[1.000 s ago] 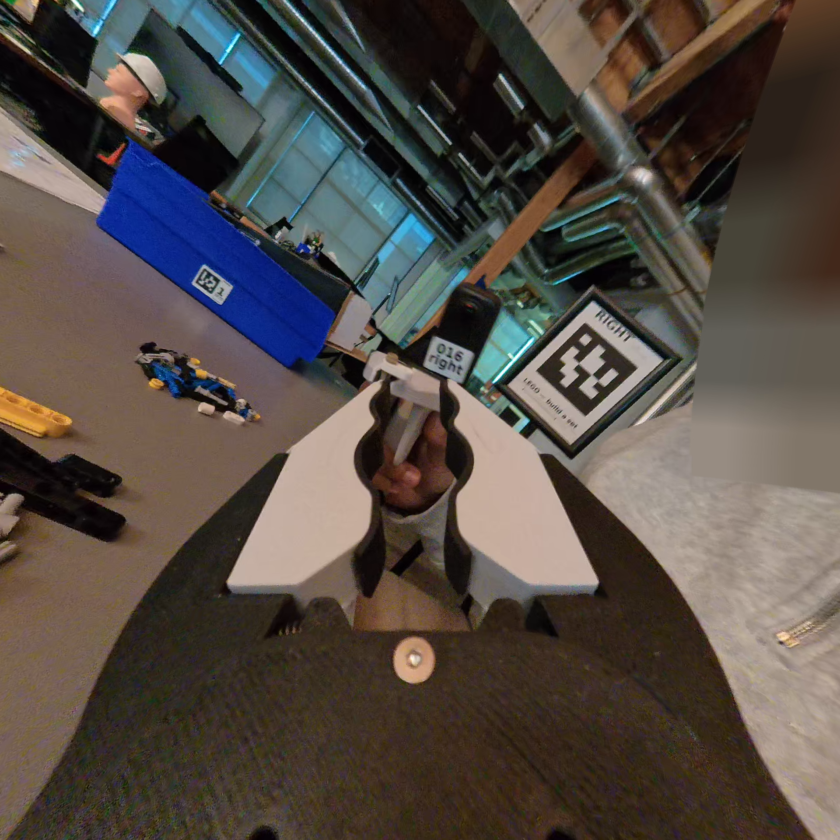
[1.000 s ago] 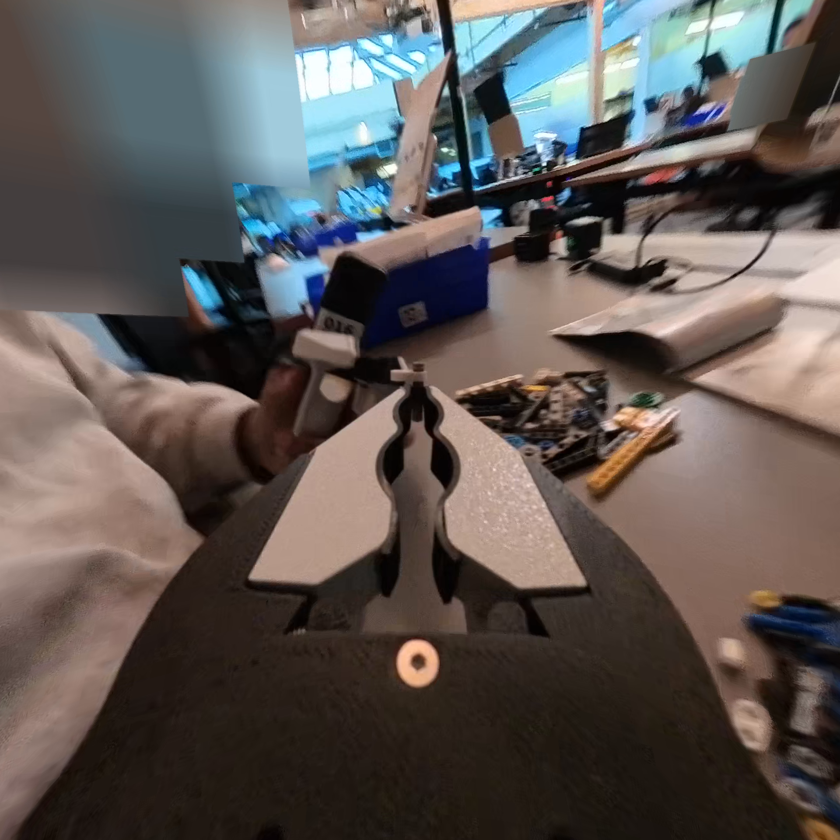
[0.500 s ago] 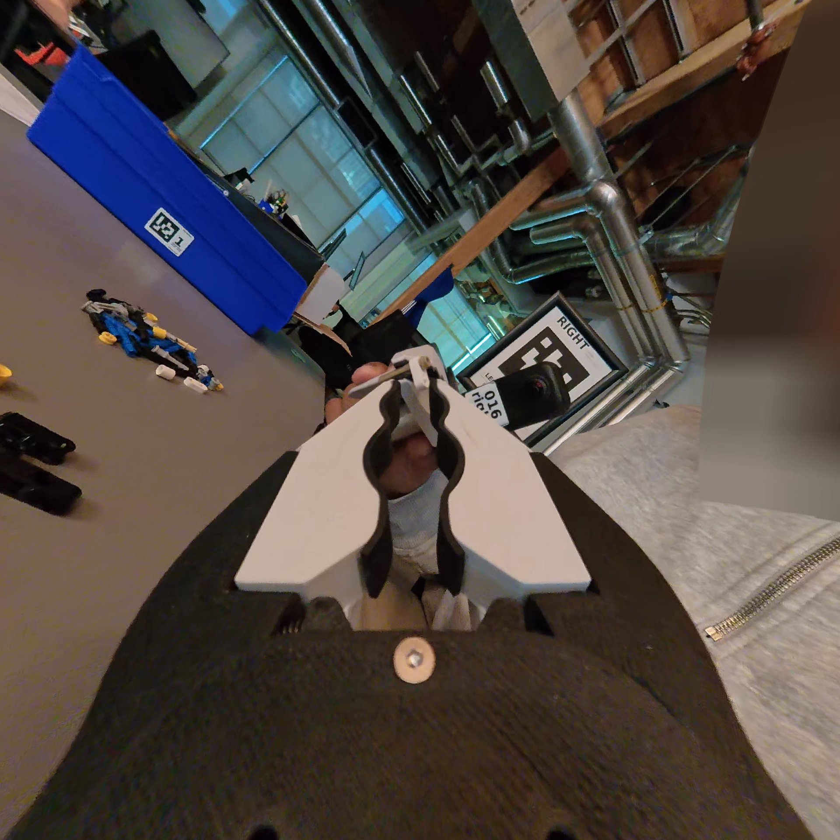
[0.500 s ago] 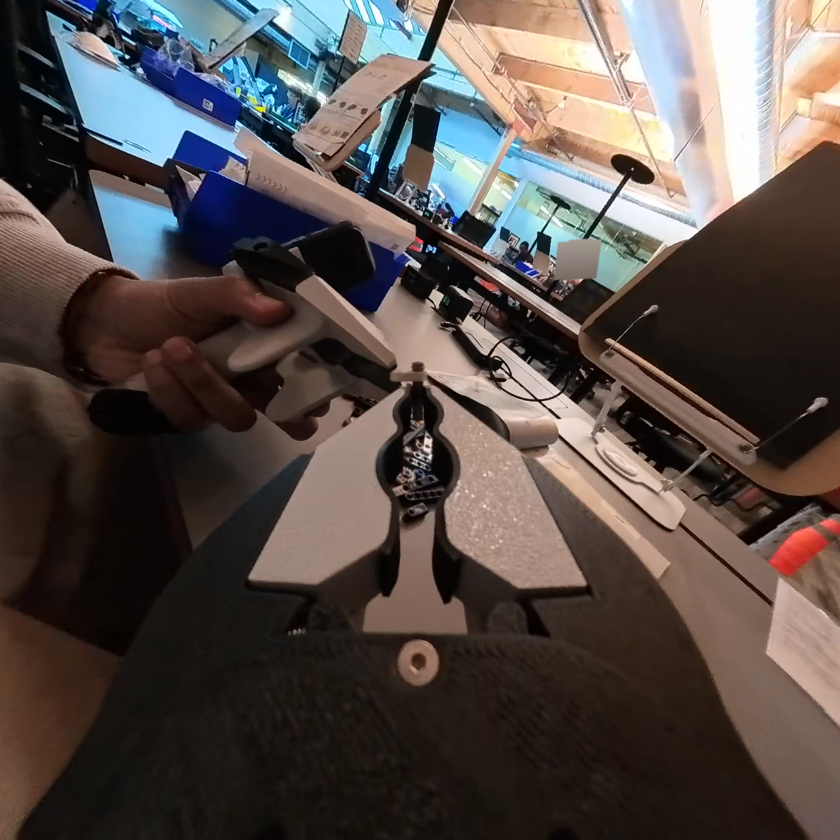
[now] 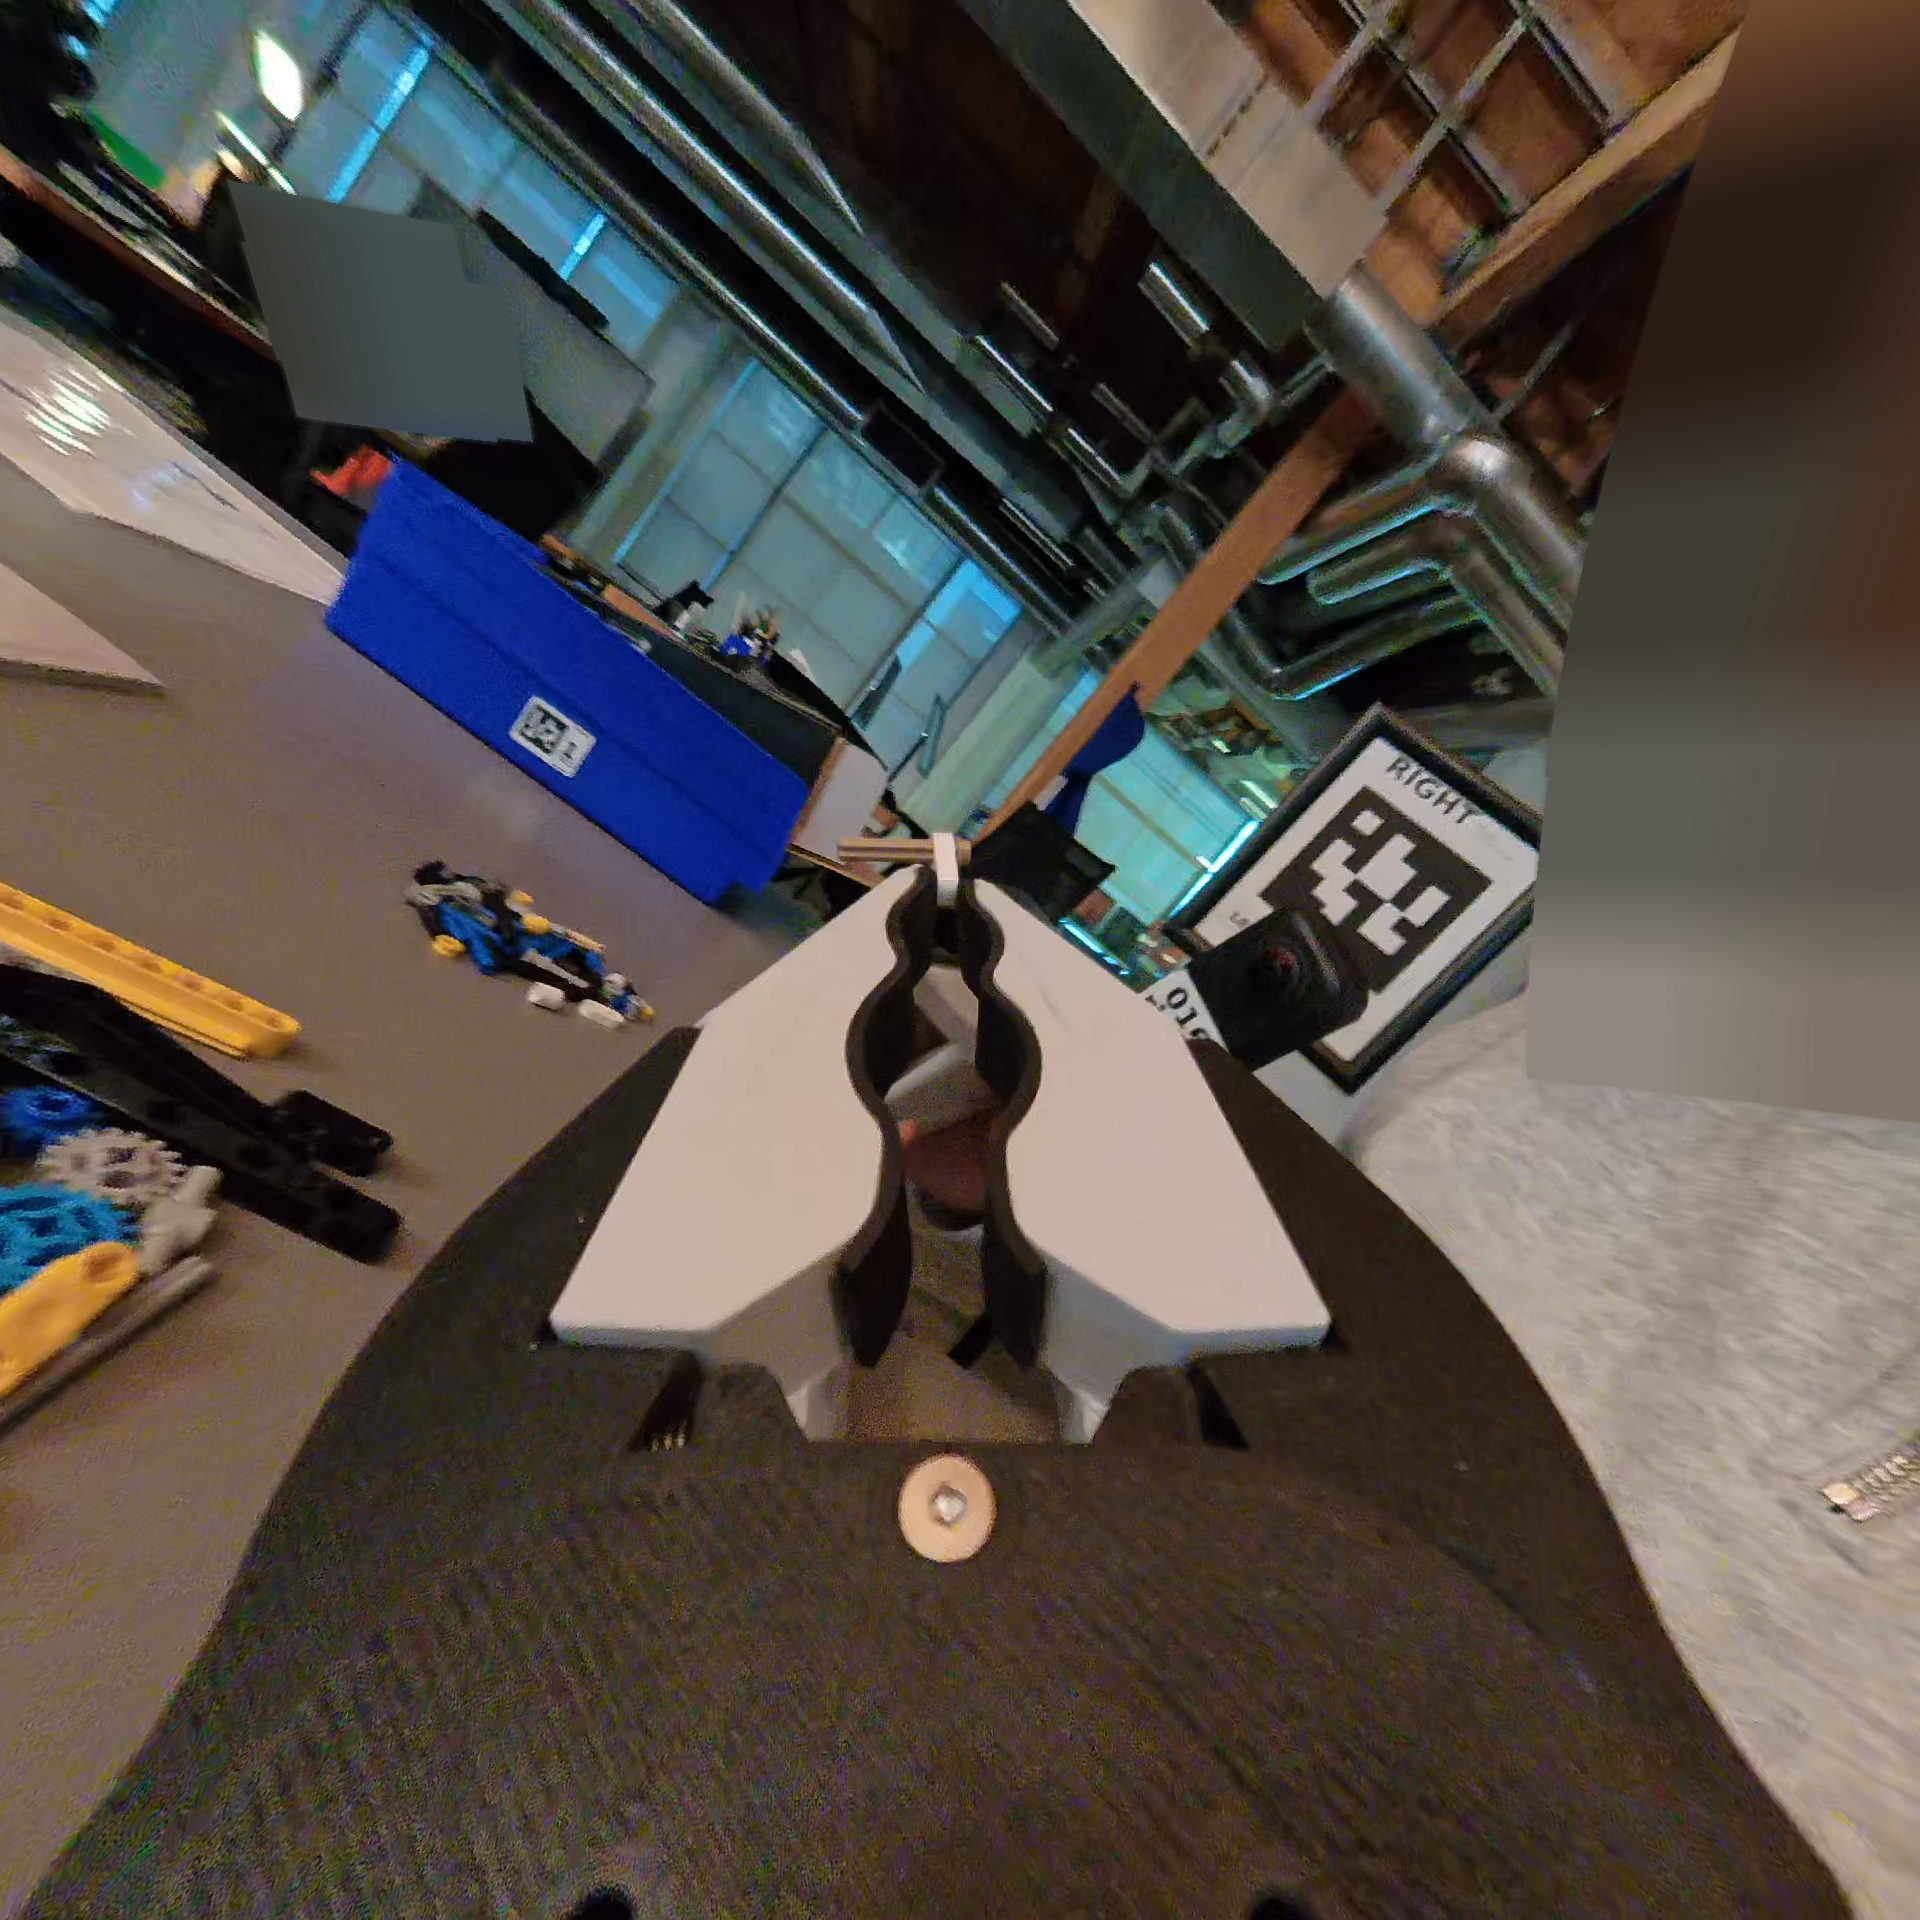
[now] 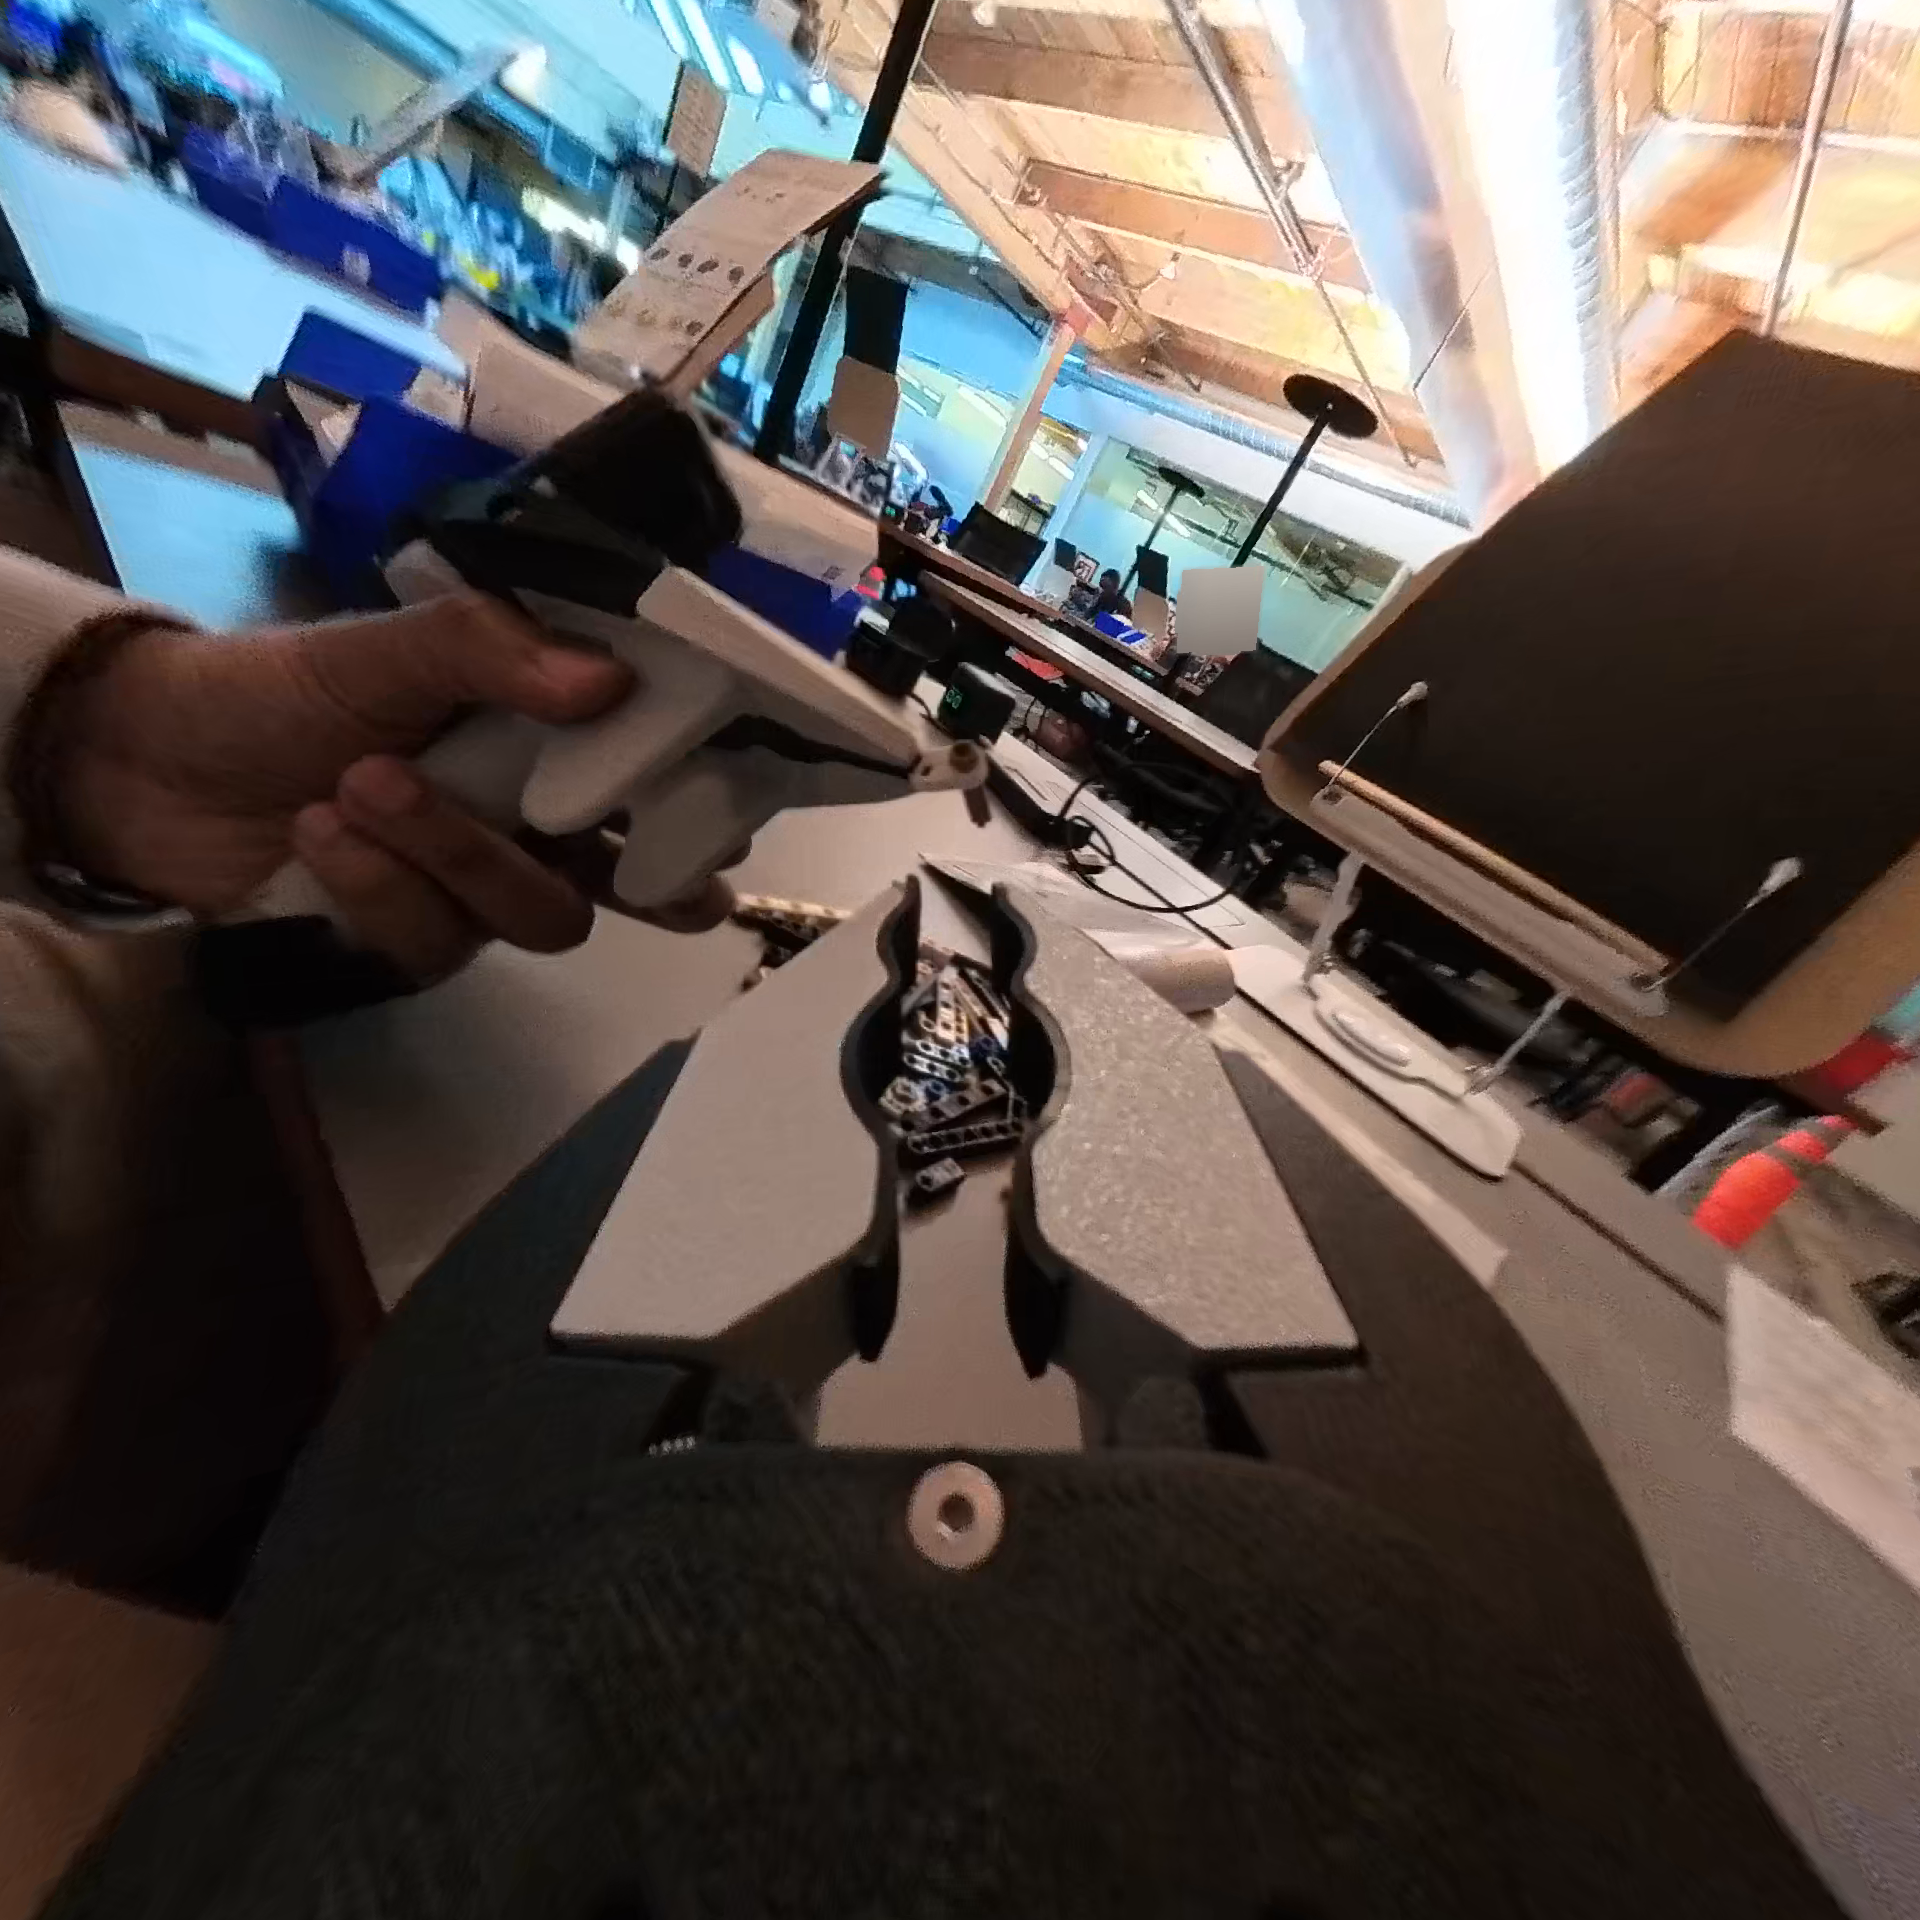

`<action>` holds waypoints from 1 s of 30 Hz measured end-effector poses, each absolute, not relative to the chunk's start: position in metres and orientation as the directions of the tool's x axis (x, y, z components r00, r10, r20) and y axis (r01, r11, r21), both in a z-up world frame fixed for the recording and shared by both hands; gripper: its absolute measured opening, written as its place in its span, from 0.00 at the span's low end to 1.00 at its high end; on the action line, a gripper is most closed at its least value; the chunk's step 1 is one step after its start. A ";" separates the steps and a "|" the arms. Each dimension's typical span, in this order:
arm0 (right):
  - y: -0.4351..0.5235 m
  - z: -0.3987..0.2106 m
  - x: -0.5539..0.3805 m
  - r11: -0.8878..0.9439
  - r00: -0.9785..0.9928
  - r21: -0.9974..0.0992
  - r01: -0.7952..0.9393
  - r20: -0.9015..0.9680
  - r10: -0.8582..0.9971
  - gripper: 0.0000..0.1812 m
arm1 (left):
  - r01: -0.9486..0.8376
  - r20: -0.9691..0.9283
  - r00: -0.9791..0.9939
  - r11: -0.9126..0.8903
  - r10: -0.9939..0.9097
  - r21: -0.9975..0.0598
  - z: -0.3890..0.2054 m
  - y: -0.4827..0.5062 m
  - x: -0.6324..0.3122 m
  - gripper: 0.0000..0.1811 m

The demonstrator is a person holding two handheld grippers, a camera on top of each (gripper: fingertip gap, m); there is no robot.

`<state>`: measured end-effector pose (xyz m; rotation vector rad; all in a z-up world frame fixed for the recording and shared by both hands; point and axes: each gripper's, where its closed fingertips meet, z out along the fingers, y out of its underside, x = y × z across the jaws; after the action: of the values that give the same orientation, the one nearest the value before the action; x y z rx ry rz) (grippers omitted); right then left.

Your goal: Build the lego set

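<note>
My left gripper point(image 5: 940, 883) is shut on a small white lego connector point(image 5: 943, 871) with a tan axle point(image 5: 883, 849) sticking out to the left; it is held up above the grey table point(image 5: 312, 831). In the right wrist view a hand holds this left gripper point(image 6: 951, 774) at upper left, the white connector point(image 6: 961, 764) at its tip. My right gripper point(image 6: 956, 902) is slightly open and empty, just below and apart from that tip. A pile of loose lego pieces point(image 6: 956, 1070) shows between its fingers.
A small blue lego model point(image 5: 520, 945), a yellow beam point(image 5: 145, 977), black beams point(image 5: 229, 1132) and blue and grey gears point(image 5: 62, 1184) lie on the left. A blue bin point(image 5: 561, 707) stands behind. A tilted board on a stand point(image 6: 1610, 675) is on the right. My left and right fingertips are right by each other.
My right gripper was shut on a small piece at its tips and has opened; the piece is gone from it. The left gripper stays shut on the white connector. Both views have swung.
</note>
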<state>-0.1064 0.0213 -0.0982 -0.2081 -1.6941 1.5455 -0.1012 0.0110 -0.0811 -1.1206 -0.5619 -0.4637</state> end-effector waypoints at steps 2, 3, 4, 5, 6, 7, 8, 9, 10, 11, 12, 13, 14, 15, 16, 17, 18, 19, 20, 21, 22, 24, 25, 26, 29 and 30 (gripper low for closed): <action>0.024 -0.093 -0.106 0.130 -0.712 -0.938 -0.322 0.330 0.620 0.07 | 0.557 0.593 0.805 0.366 -0.019 -0.745 -0.081 0.009 -0.103 0.01; 0.025 -0.089 -0.105 0.061 -0.750 -0.959 -0.276 0.255 0.610 0.07 | 0.528 0.565 0.825 0.350 0.003 -0.774 -0.082 0.010 -0.101 0.01; 0.024 -0.086 -0.102 -0.014 -0.794 -0.975 -0.220 0.171 0.584 0.07 | 0.491 0.528 0.849 0.327 0.030 -0.807 -0.083 0.011 -0.099 0.01; 0.024 -0.083 -0.098 -0.088 -0.838 -0.984 -0.156 0.085 0.538 0.09 | 0.446 0.483 0.874 0.302 0.056 -0.843 -0.084 0.013 -0.097 0.01; 0.023 -0.081 -0.095 -0.154 -0.873 -0.984 -0.090 0.003 0.487 0.10 | 0.398 0.433 0.898 0.276 0.078 -0.875 -0.084 0.015 -0.093 0.01; 0.022 -0.078 -0.093 -0.207 -0.897 -0.978 -0.032 -0.064 0.436 0.11 | 0.352 0.384 0.919 0.253 0.091 -0.901 -0.084 0.017 -0.089 0.01; 0.022 -0.075 -0.090 -0.246 -0.913 -0.969 0.011 -0.110 0.393 0.11 | 0.311 0.340 0.936 0.234 0.095 -0.921 -0.084 0.019 -0.084 0.01; 0.023 -0.073 -0.089 -0.272 -0.920 -0.961 0.043 -0.144 0.364 0.12 | 0.277 0.303 0.948 0.220 0.097 -0.935 -0.084 0.021 -0.080 0.01; 0.023 -0.072 -0.087 -0.289 -0.926 -0.955 0.061 -0.162 0.340 0.11 | 0.251 0.276 0.956 0.213 0.098 -0.944 -0.083 0.023 -0.076 0.01; 0.023 -0.071 -0.084 -0.297 -0.933 -0.952 0.070 -0.168 0.318 0.10 | 0.235 0.260 0.961 0.212 0.095 -0.949 -0.082 0.024 -0.073 0.01; 0.023 -0.070 -0.082 -0.301 -0.939 -0.951 0.074 -0.169 0.301 0.09 | 0.230 0.253 0.964 0.216 0.086 -0.949 -0.081 0.025 -0.071 0.01; 0.023 -0.069 -0.080 -0.307 -0.943 -0.948 0.079 -0.171 0.285 0.08 | 0.232 0.254 0.964 0.223 0.076 -0.947 -0.079 0.025 -0.069 0.01; 0.023 -0.067 -0.078 -0.315 -0.947 -0.945 0.086 -0.176 0.268 0.07 | 0.237 0.259 0.964 0.230 0.068 -0.944 -0.078 0.025 -0.068 0.01; 0.024 -0.066 -0.077 -0.323 -0.950 -0.942 0.095 -0.183 0.255 0.07 | 0.241 0.262 0.963 0.236 0.060 -0.941 -0.077 0.024 -0.067 0.01; 0.024 -0.065 -0.075 -0.330 -0.952 -0.938 0.102 -0.188 0.240 0.07 | 0.244 0.264 0.963 0.242 0.056 -0.939 -0.076 0.024 -0.067 0.01; 0.025 -0.065 -0.074 -0.332 -0.954 -0.937 0.108 -0.191 0.230 0.07 | 0.247 0.267 0.962 0.249 0.053 -0.937 -0.074 0.023 -0.067 0.01; 0.025 -0.065 -0.074 -0.330 -0.955 -0.937 0.111 -0.192 0.225 0.08 | 0.252 0.272 0.961 0.254 0.045 -0.934 -0.073 0.023 -0.067 0.01; 0.025 -0.066 -0.074 -0.326 -0.956 -0.939 0.111 -0.190 0.222 0.08 | 0.260 0.278 0.960 0.257 0.036 -0.931 -0.073 0.022 -0.066 0.01; 0.024 -0.066 -0.073 -0.322 -0.958 -0.940 0.113 -0.190 0.215 0.07 | 0.269 0.285 0.958 0.260 0.026 -0.927 -0.072 0.022 -0.066 0.01; 0.024 -0.067 -0.072 -0.320 -0.959 -0.940 0.118 -0.191 0.208 0.07 | 0.278 0.293 0.956 0.265 0.016 -0.923 -0.072 0.022 -0.065 0.01; 0.023 -0.067 -0.071 -0.318 -0.961 -0.940 0.123 -0.193 0.200 0.07 | 0.286 0.299 0.954 0.270 0.007 -0.920 -0.071 0.022 -0.064 0.01; 0.021 -0.068 -0.069 -0.313 -0.963 -0.941 0.128 -0.193 0.186 0.06 | 0.293 0.303 0.953 0.276 -0.007 -0.915 -0.070 0.022 -0.063 0.01; 0.021 -0.068 -0.068 -0.310 -0.964 -0.942 0.129 -0.193 0.184 0.06 | 0.293 0.302 0.953 0.273 -0.011 -0.916 -0.070 0.022 -0.062 0.01; 0.020 -0.068 -0.068 -0.309 -0.965 -0.942 0.128 -0.190 0.181 0.05 | 0.292 0.299 0.954 0.267 -0.016 -0.919 -0.070 0.023 -0.061 0.01; 0.021 -0.067 -0.066 -0.315 -0.967 -0.940 0.129 -0.189 0.168 0.04 | 0.286 0.292 0.956 0.259 -0.019 -0.922 -0.072 0.024 -0.059 0.01; 0.021 -0.067 -0.065 -0.316 -0.968 -0.940 0.132 -0.191 0.163 0.03 | 0.288 0.293 0.956 0.259 -0.023 -0.922 -0.072 0.024 -0.059 0.01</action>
<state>-0.0654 0.0210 -0.0672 -0.3938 -1.8263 2.5018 -0.0590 0.0239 -0.0716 -1.2952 -0.2384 -0.2135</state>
